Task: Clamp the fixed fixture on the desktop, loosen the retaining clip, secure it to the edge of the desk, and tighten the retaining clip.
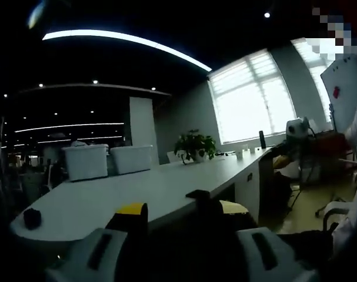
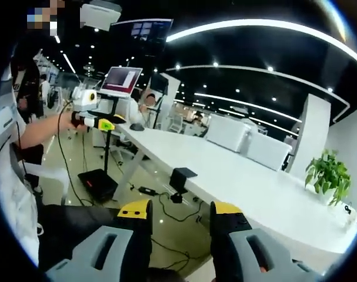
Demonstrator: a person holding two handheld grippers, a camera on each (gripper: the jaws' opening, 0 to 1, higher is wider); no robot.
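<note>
I've got the left gripper (image 1: 181, 214) held low at the near edge of the long white surface (image 1: 107, 200), its yellow-tipped jaws spread wide, nothing pinched between them. The black fixture (image 1: 203, 198) sits clamped on that near edge, just past the jaws and slightly toward the right one; it reads as a dark, blocky matte shape, detail lost in shadow. Over in the right gripper view, the right gripper (image 2: 181, 214) hangs out beside the surface, over the glossy floor (image 2: 166, 226), jaws parted and empty, grey bodies with black fingers capped in yellow. From here the fixture (image 2: 181, 179) shows more clearly: a flat black plate on top, a stem below, hanging off the smooth white surface's (image 2: 237, 176) edge, well ahead of the jaws. Left gripper view gives me two white boxy bins (image 1: 107, 160) at the far side, a leafy potted plant (image 1: 194, 145) toward the far end, and a small black object (image 1: 32, 218) at the near left corner. Right gripper view adds black cables (image 2: 178, 214) trailing on the floor.
</note>
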